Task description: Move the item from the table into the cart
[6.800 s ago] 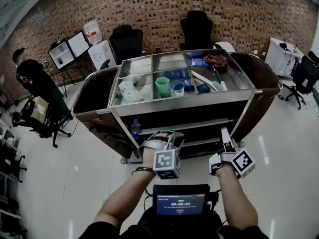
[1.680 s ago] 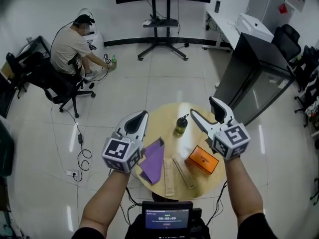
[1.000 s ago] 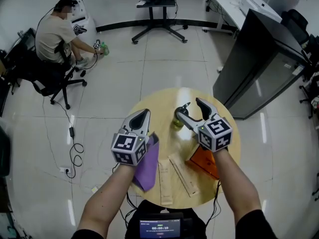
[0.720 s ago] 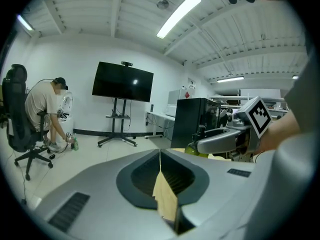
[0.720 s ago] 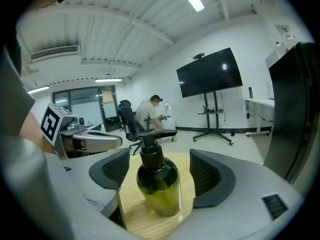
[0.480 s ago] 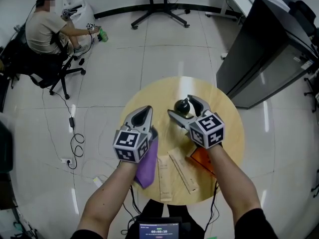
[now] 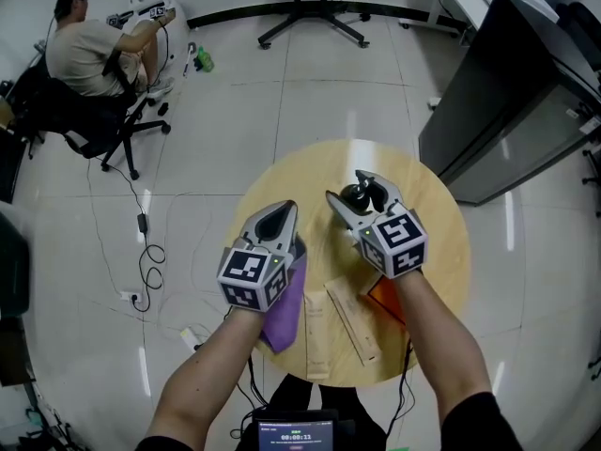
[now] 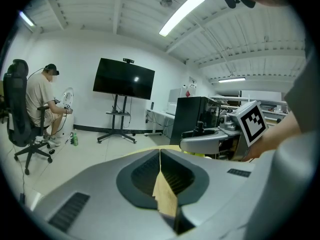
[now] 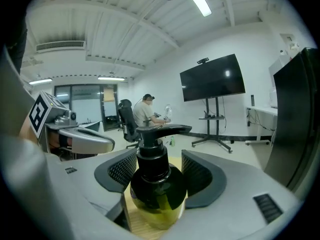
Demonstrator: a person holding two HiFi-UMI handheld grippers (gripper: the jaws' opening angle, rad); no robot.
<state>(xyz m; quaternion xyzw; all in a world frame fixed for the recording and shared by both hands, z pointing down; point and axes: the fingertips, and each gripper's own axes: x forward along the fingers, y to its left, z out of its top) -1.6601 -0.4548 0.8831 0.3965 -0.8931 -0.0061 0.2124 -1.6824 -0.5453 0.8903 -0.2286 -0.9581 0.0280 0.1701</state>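
A pump bottle (image 7: 354, 195) with a black top and yellow-green liquid stands on the round wooden table (image 7: 427, 219). My right gripper (image 7: 349, 188) has it between its jaws, which are closing, and both pads look pressed to its sides. Seen from the right gripper view, the bottle (image 9: 157, 186) fills the gap of the right gripper (image 9: 160, 155) and still rests on the tabletop. My left gripper (image 7: 281, 209) hovers shut and empty over the table's left part, above a purple cloth (image 7: 285, 316). Looking along the left gripper (image 8: 160, 156), its jaws meet in a thin seam.
An orange box (image 7: 385, 299) and two wooden strips (image 7: 315, 332) lie on the near part of the table. A tall dark cabinet (image 7: 526, 73) stands at the right. A person (image 7: 84, 50) sits on an office chair at the far left; cables (image 7: 146, 252) trail on the floor.
The right gripper's jaws have drawn in from a wide straddle onto the pump bottle. The left gripper has barely shifted over the purple cloth.
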